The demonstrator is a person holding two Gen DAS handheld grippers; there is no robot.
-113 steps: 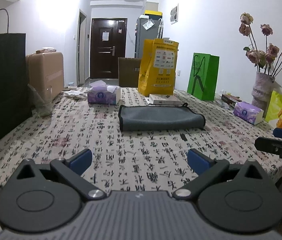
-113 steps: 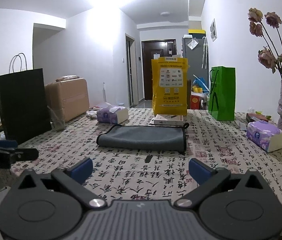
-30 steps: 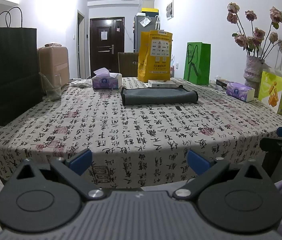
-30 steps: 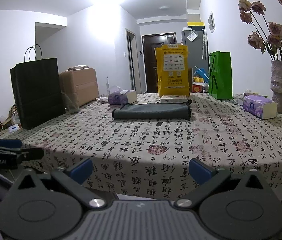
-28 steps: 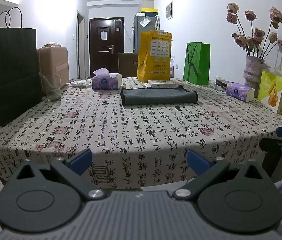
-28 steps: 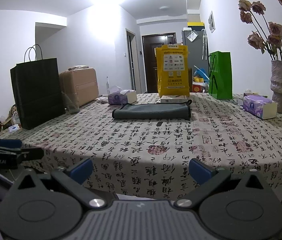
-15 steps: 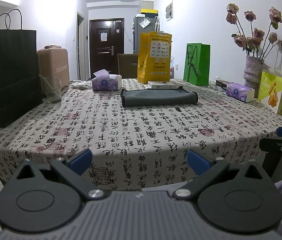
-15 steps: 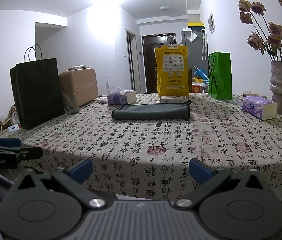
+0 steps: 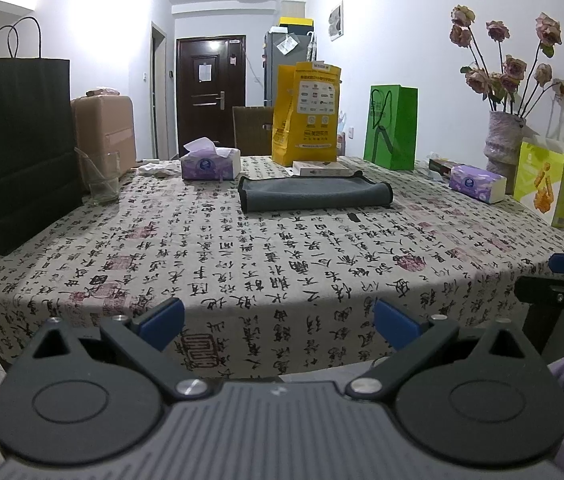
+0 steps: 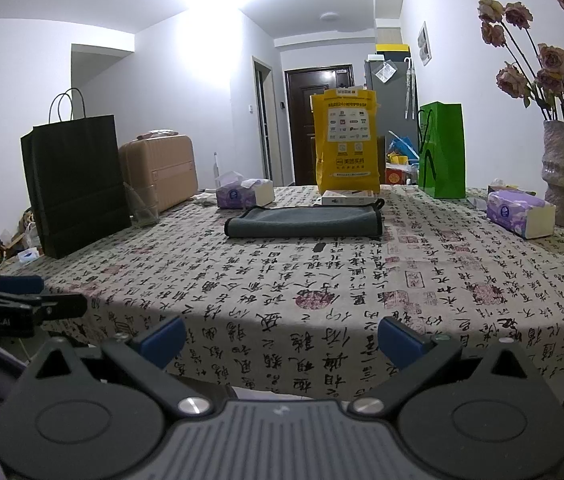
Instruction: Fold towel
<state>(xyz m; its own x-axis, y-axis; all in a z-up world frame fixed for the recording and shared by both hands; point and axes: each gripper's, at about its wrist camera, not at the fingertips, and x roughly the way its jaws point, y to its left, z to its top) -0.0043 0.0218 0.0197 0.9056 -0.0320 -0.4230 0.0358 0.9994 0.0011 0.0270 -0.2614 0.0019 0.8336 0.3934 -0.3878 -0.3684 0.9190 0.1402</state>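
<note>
A grey towel [image 9: 315, 195] lies folded into a long flat bundle on the far middle of the table, and it also shows in the right wrist view [image 10: 303, 221]. My left gripper [image 9: 278, 322] is open and empty, held low in front of the table's near edge, far from the towel. My right gripper [image 10: 282, 342] is open and empty too, also before the near edge. Each gripper shows at the side of the other's view.
The table has a calligraphy-print cloth [image 9: 266, 256]. On it stand a black paper bag [image 9: 18, 152], a glass [image 9: 102, 182], tissue boxes [image 9: 210, 164] [image 10: 519, 214], a yellow bag [image 9: 306, 114], a green bag [image 9: 391, 126], a flower vase [image 9: 503, 144] and a small dark item [image 9: 353, 217].
Since 3.8 s ago both grippers have pulled back from over the table to before its near edge. Over the last second they have barely moved. The towel has not moved.
</note>
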